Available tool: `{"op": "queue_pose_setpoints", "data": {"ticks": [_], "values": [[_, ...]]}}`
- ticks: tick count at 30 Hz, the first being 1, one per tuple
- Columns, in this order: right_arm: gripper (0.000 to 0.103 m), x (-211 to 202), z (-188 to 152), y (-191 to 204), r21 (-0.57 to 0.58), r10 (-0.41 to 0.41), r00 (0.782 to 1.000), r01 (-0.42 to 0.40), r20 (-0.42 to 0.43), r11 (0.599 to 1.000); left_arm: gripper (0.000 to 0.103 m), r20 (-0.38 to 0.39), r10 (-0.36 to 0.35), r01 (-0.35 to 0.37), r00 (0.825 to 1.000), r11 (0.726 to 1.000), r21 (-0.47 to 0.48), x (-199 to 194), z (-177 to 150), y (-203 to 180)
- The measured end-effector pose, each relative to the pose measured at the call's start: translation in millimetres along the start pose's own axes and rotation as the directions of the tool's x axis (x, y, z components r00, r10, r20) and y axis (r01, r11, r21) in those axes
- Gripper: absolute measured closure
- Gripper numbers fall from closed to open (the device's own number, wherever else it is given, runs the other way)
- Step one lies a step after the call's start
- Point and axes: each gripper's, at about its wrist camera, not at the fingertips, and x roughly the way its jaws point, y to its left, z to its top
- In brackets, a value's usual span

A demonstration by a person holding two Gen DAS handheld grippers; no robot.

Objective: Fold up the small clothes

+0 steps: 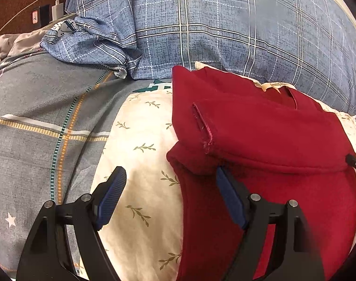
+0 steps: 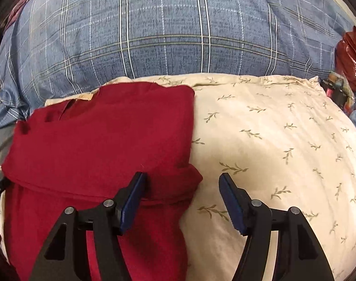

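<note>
A folded red garment (image 2: 103,135) lies on the cream leaf-print pillow (image 2: 271,140). The left claw (image 1: 170,182) and right claw (image 2: 182,187) both hang spread, pinching nothing.

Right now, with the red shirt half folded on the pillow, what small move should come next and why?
Probably close both grippers on the near hem: the left gripper and right gripper hang open astride the red shirt's side edges on the leaf-print pillow, with its lower part still unfolded.

A dark red garment (image 1: 260,126) is lying on a cream pillow (image 2: 271,140) showing green sprigs; the blue quilt (image 2: 166,35) is showing white checks, perhaps plaid.
</note>
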Motion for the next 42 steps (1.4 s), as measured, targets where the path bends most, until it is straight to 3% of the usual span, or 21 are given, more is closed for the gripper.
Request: {"op": "queue_pose_setpoints", "data": {"ticks": [7,11,14,17,21,25,32,34,36,42], "values": [[0.036,-18.2,20.0,20.2,-0.034,0.057,0.995,-0.054,0.085,0.998,0.024,0.011,-0.002,0.003,1.000,1.000,-0.011,-3.6,1.3,2.5],[0.046,2.5,32.5,43.9,-0.087,0.119,0.991,-0.113,0.062,0.990,0.024,0.009,0.002,-0.002,1.000,1.000,-0.004,-1.6,1.8,1.2],[0.047,24.7,42.2,55.8,-0.083,0.147,0.989,-0.144,0.031,0.986,0.023,0.007,0.009,-0.009,1.000,1.000,0.006,1.2,2.7,-0.7],[0.047,46.5,47.4,65.1,-0.096,0.128,0.992,-0.127,0.000,0.987,0.023,0.000,0.009,-0.009,1.000,1.000,0.013,4.9,3.3,-1.8],[0.045,58.1,54.4,75.6,-0.148,0.064,0.997,-0.059,0.030,0.987,0.022,-0.007,0.010,-0.010,1.000,1.000,0.022,8.5,4.1,-3.4],[0.045,49.8,53.0,67.3,-0.111,0.062,0.998,-0.059,0.020,0.992,0.022,-0.011,0.009,-0.008,1.000,1.000,0.020,9.6,2.9,-3.4],[0.042,-3.4,20.6,22.5,-0.094,0.011,0.997,-0.004,0.076,0.996,0.022,-0.012,-0.001,0.001,1.000,1.000,0.014,6.1,-0.9,-2.7],[0.042,-1.7,12.9,13.9,-0.095,-0.016,0.999,0.020,0.045,0.995,0.022,-0.012,-0.001,0.001,1.000,1.000,0.011,5.1,-3.5,-3.5],[0.043,8.3,7.8,5.7,-0.084,-0.004,1.000,0.004,-0.001,0.996,0.022,-0.023,-0.004,0.004,1.000,1.000,0.005,5.5,-7.8,-4.9],[0.042,-7.6,7.5,-2.8,-0.014,0.049,0.999,-0.048,0.015,0.999,0.022,-0.033,-0.012,0.011,0.999,1.000,-0.013,-5.9,-17.7,-3.2]]}}
